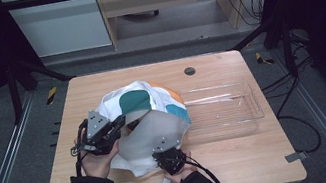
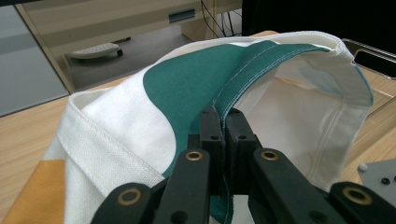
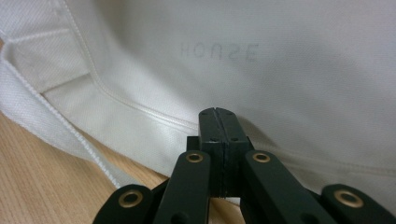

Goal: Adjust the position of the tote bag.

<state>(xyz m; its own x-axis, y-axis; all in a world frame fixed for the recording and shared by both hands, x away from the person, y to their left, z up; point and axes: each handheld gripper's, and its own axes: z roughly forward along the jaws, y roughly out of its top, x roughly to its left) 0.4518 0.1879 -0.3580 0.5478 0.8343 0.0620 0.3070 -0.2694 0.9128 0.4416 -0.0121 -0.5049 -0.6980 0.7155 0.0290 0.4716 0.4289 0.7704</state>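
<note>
At table centre, the cloth bag is held open: left gripper clamped on its teal rim, right gripper clamped on the near white rim; clear tray lies right.

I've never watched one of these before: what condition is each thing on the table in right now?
Cloth bag: held up, mouth spread open.
Left gripper: jaws shut on the bag's green-edged rim.
Right gripper: jaws shut on the bag's white cloth.
Clear tray: empty, flat on the table.
</note>
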